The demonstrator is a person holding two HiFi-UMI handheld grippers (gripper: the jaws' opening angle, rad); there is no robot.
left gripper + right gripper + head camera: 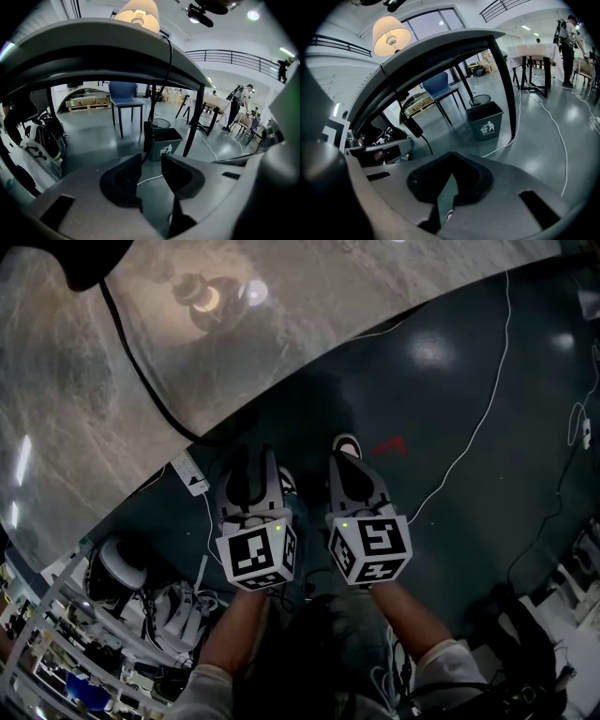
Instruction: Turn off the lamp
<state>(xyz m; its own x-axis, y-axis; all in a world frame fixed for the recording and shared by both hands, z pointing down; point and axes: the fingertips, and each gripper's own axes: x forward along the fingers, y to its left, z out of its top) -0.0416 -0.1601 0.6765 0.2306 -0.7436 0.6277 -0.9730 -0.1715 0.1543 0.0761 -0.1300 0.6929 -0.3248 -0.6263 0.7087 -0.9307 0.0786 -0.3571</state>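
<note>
The only label in sight is on the dark green waste bin [162, 142]: a white pictogram of a figure dropping litter, with a line of print under it that is too small to read. Each gripper's cube carries black-and-white square markers, not words. The bin stands open on the grey floor [469, 381] under the table [94, 381], beside one of its black legs. What lies inside the bin cannot be made out. A round black basket [480, 99] sits just behind it, and a blue chair [124, 93] stands further back.

The left gripper [151, 161] is released. Its two black pads stand well apart and there is nothing between them except floor and a stretch of white cable. Beyond the gap hangs a black block [147, 136] on the lamp's black cord [141, 371]. The pads do not press on the block.

The right gripper [450, 164] is clenched, with its pad tips meeting and nothing caught in them. In the head view both grippers are held side by side over the floor, near the table's edge and pointing toward it.

The lamp [204, 298] stands on the marbled tabletop, well away from both grippers, and its shade glows. The cord runs from it across the top and over the edge. A white power strip [191, 473] lies on the floor below, just left of the left gripper.
</note>
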